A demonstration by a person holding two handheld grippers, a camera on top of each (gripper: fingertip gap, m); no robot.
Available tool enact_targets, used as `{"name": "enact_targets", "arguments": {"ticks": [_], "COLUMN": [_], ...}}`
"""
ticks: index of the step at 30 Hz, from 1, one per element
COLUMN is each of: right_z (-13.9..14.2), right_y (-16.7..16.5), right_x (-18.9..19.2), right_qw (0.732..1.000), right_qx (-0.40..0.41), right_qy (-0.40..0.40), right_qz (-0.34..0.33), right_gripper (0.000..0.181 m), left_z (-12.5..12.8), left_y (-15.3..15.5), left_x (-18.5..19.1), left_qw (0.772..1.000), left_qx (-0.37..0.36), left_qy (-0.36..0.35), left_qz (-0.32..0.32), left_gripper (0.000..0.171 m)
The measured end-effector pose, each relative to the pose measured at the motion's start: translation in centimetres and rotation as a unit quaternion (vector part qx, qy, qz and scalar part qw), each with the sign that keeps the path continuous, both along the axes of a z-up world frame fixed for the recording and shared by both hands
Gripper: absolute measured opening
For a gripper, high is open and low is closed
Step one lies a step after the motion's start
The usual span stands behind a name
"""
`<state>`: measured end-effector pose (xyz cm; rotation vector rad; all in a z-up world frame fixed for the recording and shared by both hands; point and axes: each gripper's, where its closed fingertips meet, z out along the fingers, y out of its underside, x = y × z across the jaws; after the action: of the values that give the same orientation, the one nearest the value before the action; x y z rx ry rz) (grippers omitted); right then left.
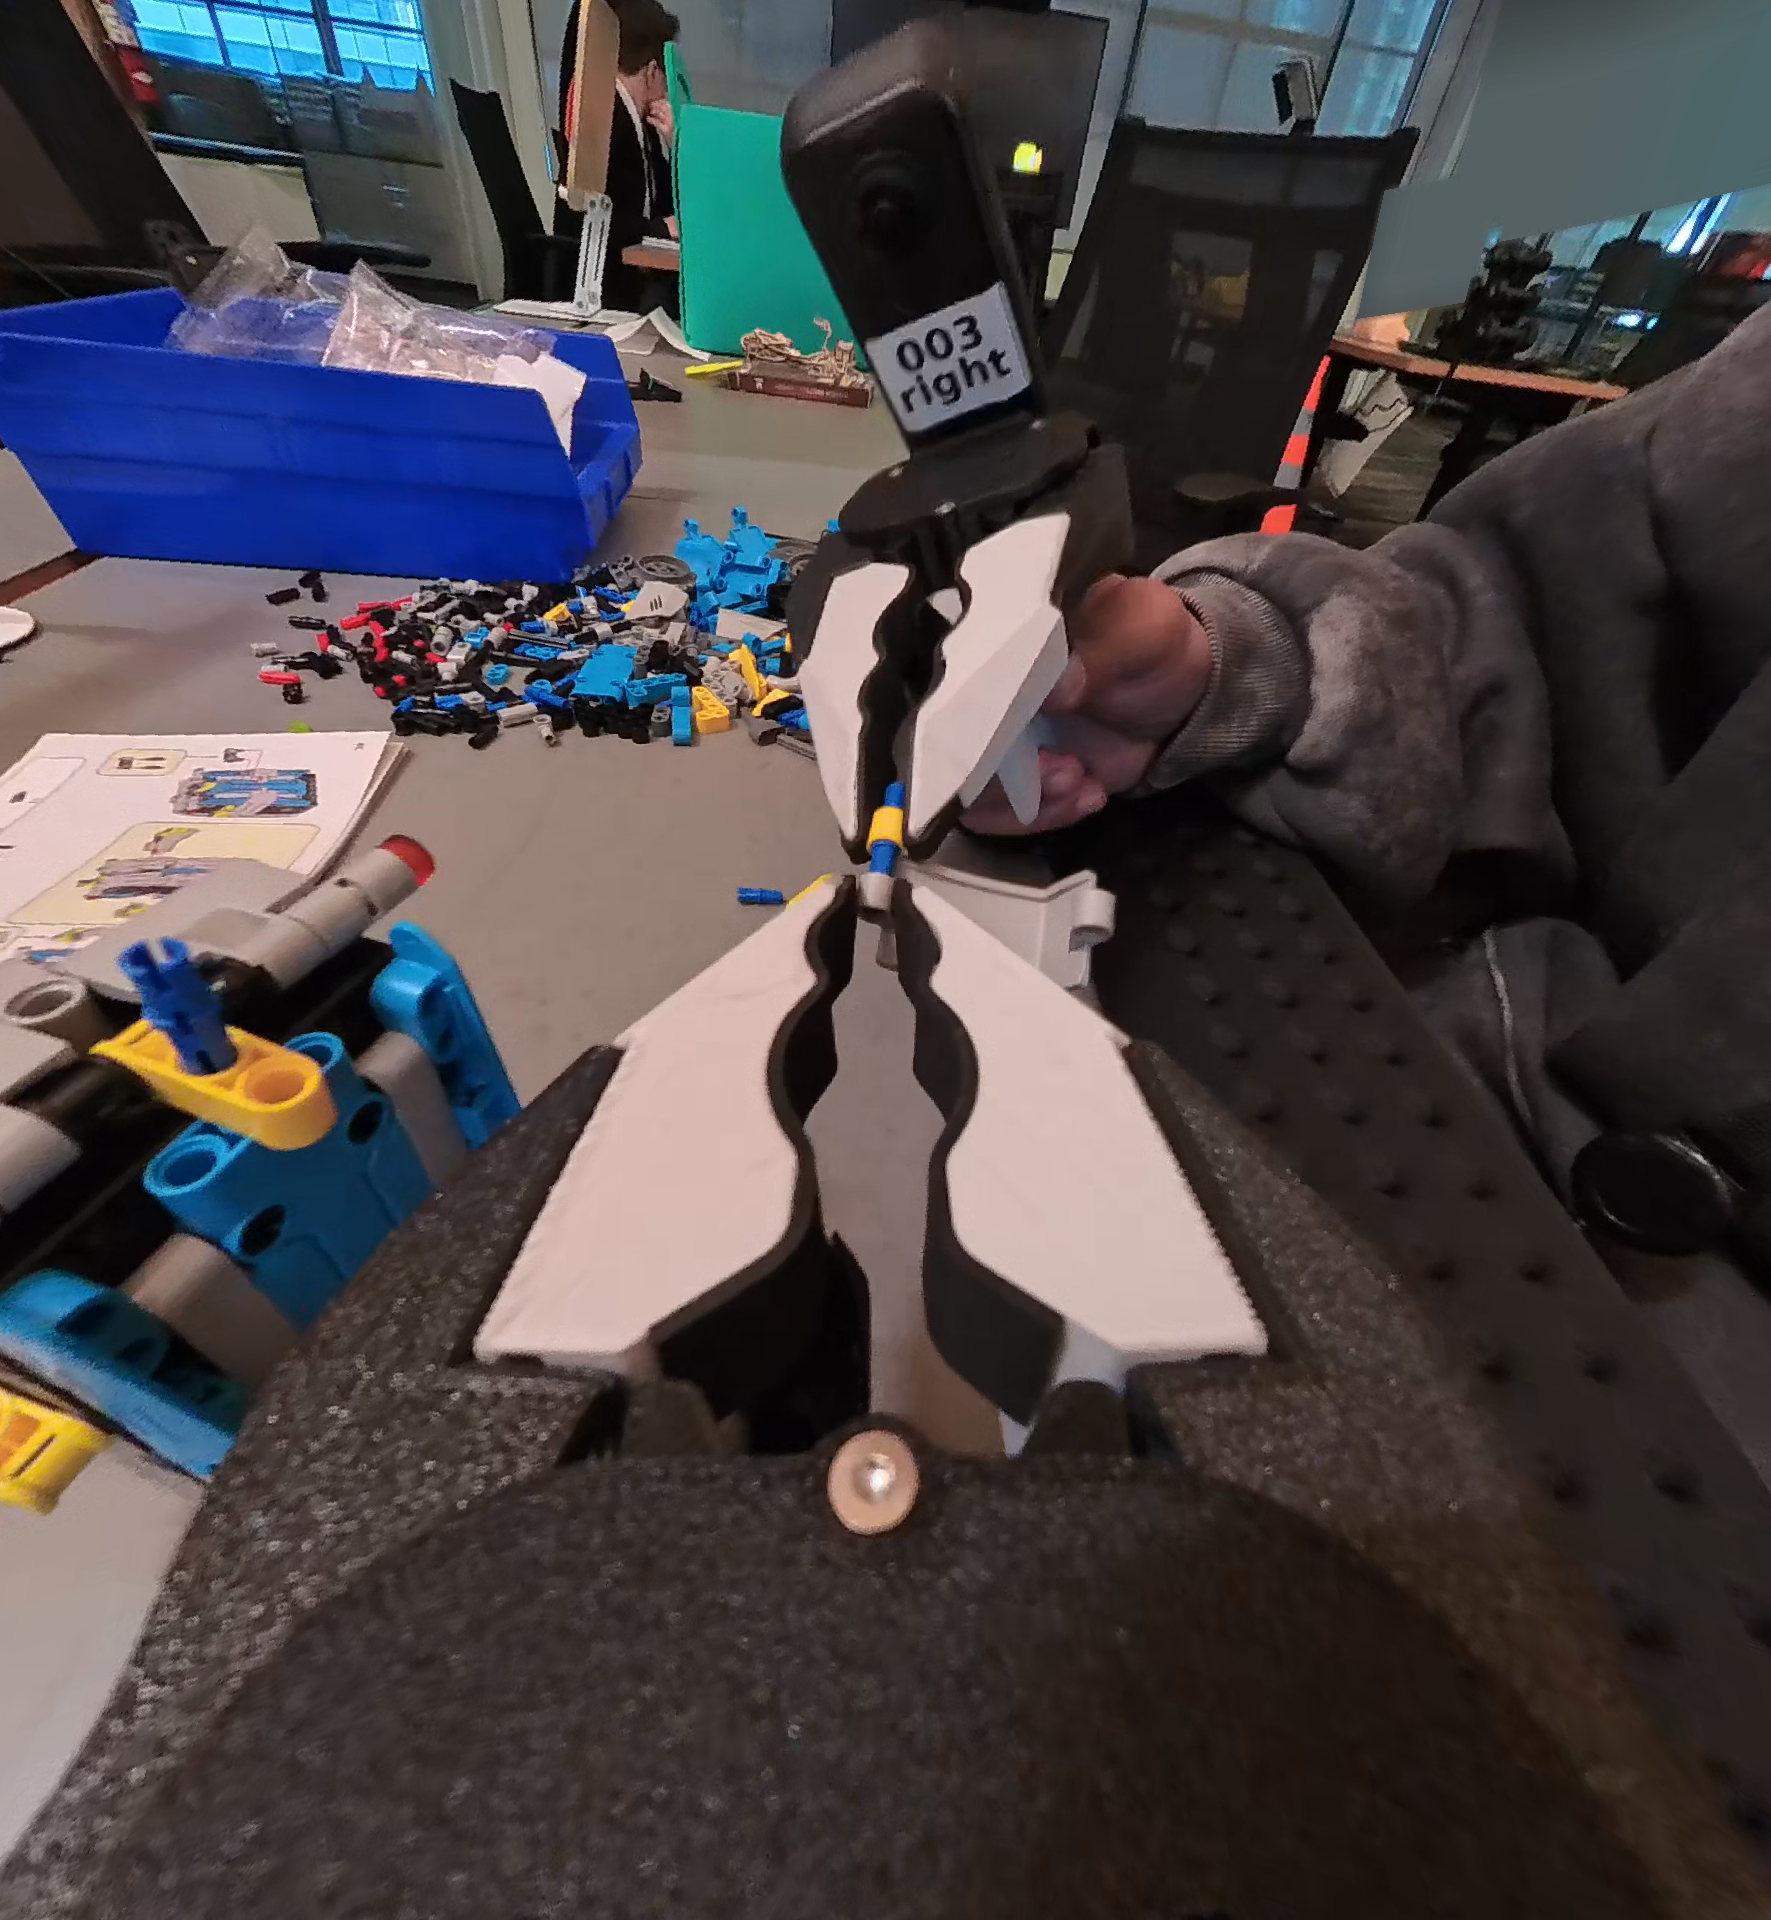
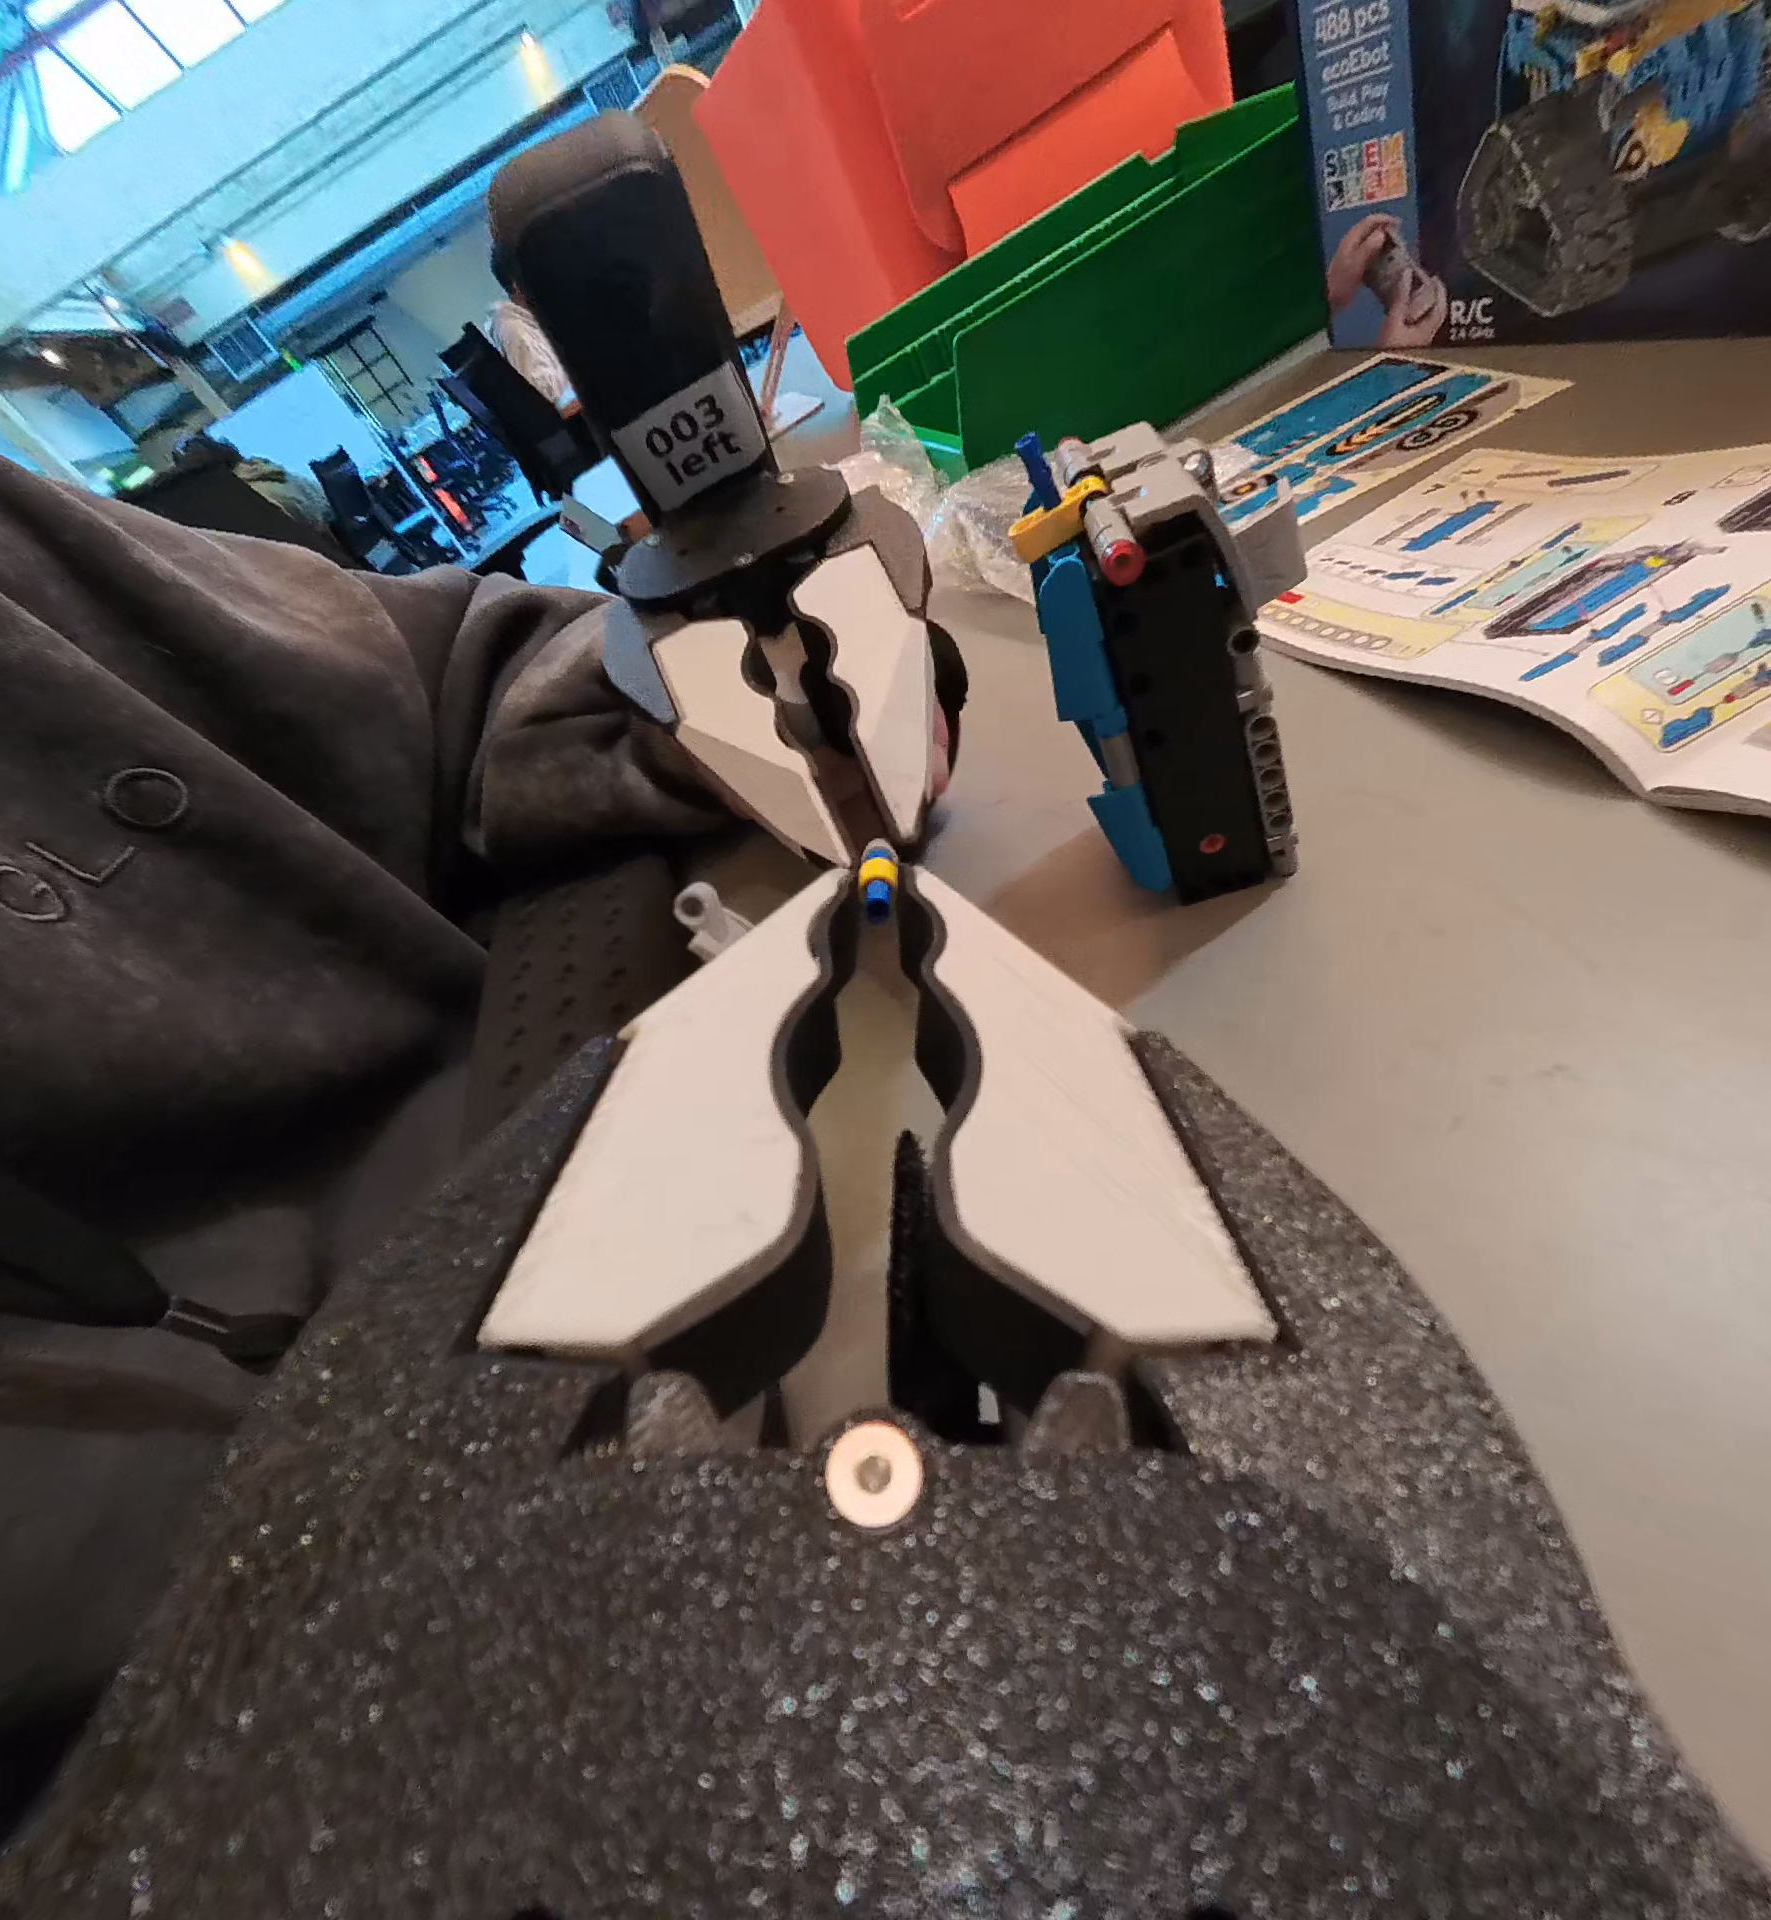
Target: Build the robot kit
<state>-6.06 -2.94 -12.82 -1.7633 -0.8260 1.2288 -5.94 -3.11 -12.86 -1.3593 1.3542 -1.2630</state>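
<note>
My left gripper (image 1: 876,896) and right gripper (image 2: 876,891) meet tip to tip above the table edge. The right gripper is shut on a small blue pin with a yellow bush (image 2: 876,878), which also shows in the left wrist view (image 1: 886,826). The left gripper is shut on a small grey piece (image 1: 876,889) that touches the end of that pin. The right gripper (image 1: 881,844) points down at the left one, held by a hand in a grey sleeve (image 1: 1130,665). The left gripper (image 2: 876,844) shows beyond the pin in the right wrist view.
A part-built blue, black and grey model (image 1: 237,1091) (image 2: 1161,675) stands by an open instruction booklet (image 1: 133,800) (image 2: 1587,623). A pile of loose pieces (image 1: 569,665) lies before a blue bin (image 1: 289,468). A green bin (image 2: 1120,281) and a kit box (image 2: 1587,156) stand behind. A black perforated mat (image 1: 1328,1039) lies below the grippers. My left and right fingertips are right by each other.
</note>
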Motion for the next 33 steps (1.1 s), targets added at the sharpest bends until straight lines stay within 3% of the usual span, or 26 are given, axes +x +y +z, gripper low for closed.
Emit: {"name": "enact_targets", "arguments": {"ticks": [3, 11, 17, 25, 29, 33], "right_z": [-0.8, -1.9, -2.3, -6.5, -9.3, -8.5], "right_y": [0.0, -0.3, -0.7, -1.7, -2.1, -1.6], "right_x": [0.0, 0.2, 0.0, -0.1, -0.6, -0.4], "right_qw": [0.999, 0.995, 0.996, 0.967, 0.942, 0.956], "right_qx": [0.025, 0.036, 0.014, 0.070, 0.094, 0.071], "right_qy": [-0.045, -0.094, -0.087, -0.237, -0.311, -0.276], "right_qz": [-0.008, -0.002, 0.015, 0.053, 0.079, 0.065], "right_gripper": [0.007, 0.007, 0.006, 0.007, 0.007, 0.007], "left_z": [-0.9, -1.5, -2.2, -6.6, -7.4, -8.2], "left_y": [0.0, -0.3, -0.7, -1.8, -2.5, -2.0], "left_x": [0.1, 0.2, 0.1, 0.0, 0.1, -0.7], "left_qw": [0.999, 0.997, 0.995, 0.969, 0.963, 0.958], "left_qx": [0.043, 0.054, 0.075, 0.157, 0.160, 0.153], "left_qy": [0.026, 0.047, 0.065, 0.188, 0.208, 0.235], "left_qz": [0.006, 0.001, -0.011, -0.043, -0.061, -0.059], "left_gripper": [0.006, 0.005, 0.005, 0.005, 0.000, 0.000]}}
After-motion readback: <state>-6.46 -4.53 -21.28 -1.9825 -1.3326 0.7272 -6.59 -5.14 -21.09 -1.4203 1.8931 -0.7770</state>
